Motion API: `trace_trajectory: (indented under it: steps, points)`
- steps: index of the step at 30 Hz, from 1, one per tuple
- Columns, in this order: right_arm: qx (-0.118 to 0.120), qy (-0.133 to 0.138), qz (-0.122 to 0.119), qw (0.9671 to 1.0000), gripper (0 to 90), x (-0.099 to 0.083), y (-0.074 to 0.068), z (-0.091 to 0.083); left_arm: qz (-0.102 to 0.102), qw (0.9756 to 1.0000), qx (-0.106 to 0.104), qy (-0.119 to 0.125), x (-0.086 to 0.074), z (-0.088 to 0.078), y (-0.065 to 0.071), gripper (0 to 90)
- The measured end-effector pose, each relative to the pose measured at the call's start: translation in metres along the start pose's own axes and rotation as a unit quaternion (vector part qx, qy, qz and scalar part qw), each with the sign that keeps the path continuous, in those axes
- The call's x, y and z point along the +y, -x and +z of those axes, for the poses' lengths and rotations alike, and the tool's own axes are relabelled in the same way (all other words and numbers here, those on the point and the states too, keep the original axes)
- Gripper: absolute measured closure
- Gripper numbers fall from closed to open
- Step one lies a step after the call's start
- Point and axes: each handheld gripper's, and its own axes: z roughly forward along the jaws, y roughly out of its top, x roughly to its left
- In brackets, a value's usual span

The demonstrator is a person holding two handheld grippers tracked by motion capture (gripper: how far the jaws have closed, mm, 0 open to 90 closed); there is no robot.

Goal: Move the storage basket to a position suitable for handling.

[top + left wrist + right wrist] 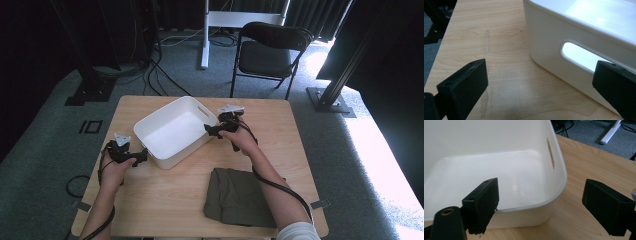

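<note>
Flanking the white plastic bin (172, 131), the left gripper (142, 156) and right gripper (210, 130) have jaws spread wide, holding nothing.

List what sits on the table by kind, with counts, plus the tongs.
White plastic bin: 1
Folded olive-green cloth: 1
Tongs: 2, the left tongs and the right tongs, both open at the bin's sides
Total: 4
</note>
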Motion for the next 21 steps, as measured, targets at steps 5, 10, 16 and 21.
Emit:
trace_trajectory:
  steps: [5,10,16,21]
  points:
    - [0.027,0.006,-0.003,0.9996,14.1,-0.004,-0.007,-0.006,-0.002,1.0000,0.002,-0.001,0.003,0.004,0.001,1.2]
    - [0.021,0.015,-0.003,0.9997,14.3,-0.010,-0.010,-0.012,0.001,1.0000,0.008,-0.003,0.006,0.006,0.001,1.2]
    - [0.042,0.008,-0.020,0.9989,15.9,-0.014,-0.016,-0.025,0.004,0.9999,0.012,-0.007,0.008,0.008,0.000,1.2]
    - [0.035,0.025,0.014,0.9990,15.8,-0.013,-0.007,-0.030,-0.009,0.9999,0.011,-0.002,0.006,0.008,0.000,1.2]
